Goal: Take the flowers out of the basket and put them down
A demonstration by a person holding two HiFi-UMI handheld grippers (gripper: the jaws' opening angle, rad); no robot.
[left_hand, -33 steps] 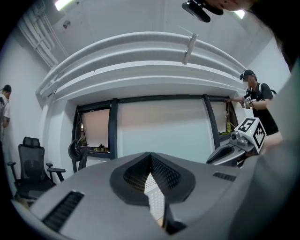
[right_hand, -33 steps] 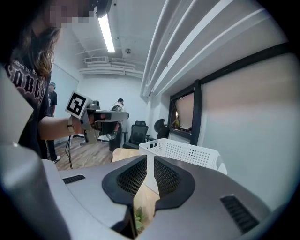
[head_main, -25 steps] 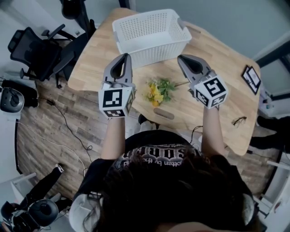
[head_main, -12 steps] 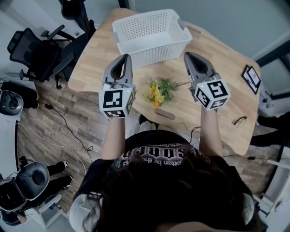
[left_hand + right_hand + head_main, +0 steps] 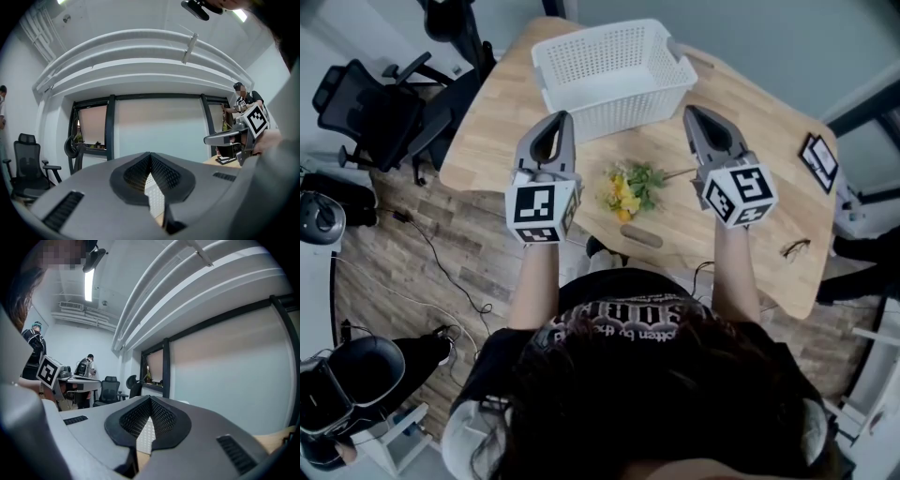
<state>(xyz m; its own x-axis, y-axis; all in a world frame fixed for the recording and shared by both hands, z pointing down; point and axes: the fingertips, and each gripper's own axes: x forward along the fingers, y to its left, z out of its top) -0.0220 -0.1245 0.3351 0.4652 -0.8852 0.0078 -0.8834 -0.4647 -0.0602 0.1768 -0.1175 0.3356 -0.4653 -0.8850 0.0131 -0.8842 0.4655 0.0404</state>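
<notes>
A small bunch of yellow flowers [image 5: 627, 189] with green leaves lies on the wooden table [image 5: 497, 112], just in front of the white mesh basket [image 5: 612, 73], which looks empty. My left gripper [image 5: 559, 119] hovers to the left of the flowers, jaws together, nothing in them. Right of the flowers my right gripper [image 5: 695, 113] is held up, also shut and empty. In the left gripper view the left gripper [image 5: 150, 156] points level across the room with its tips meeting. The right gripper view shows the right gripper [image 5: 150, 401] closed the same way.
A small framed card [image 5: 820, 159] and a pair of glasses [image 5: 795, 249] lie on the table's right side. A wooden block [image 5: 639, 236] sits near the front edge. Office chairs [image 5: 380, 108] stand to the left, and cables run over the wood floor.
My right gripper has shifted a little to the right and away from the flowers, its jaws closing fully. The left gripper and the flowers have stayed put.
</notes>
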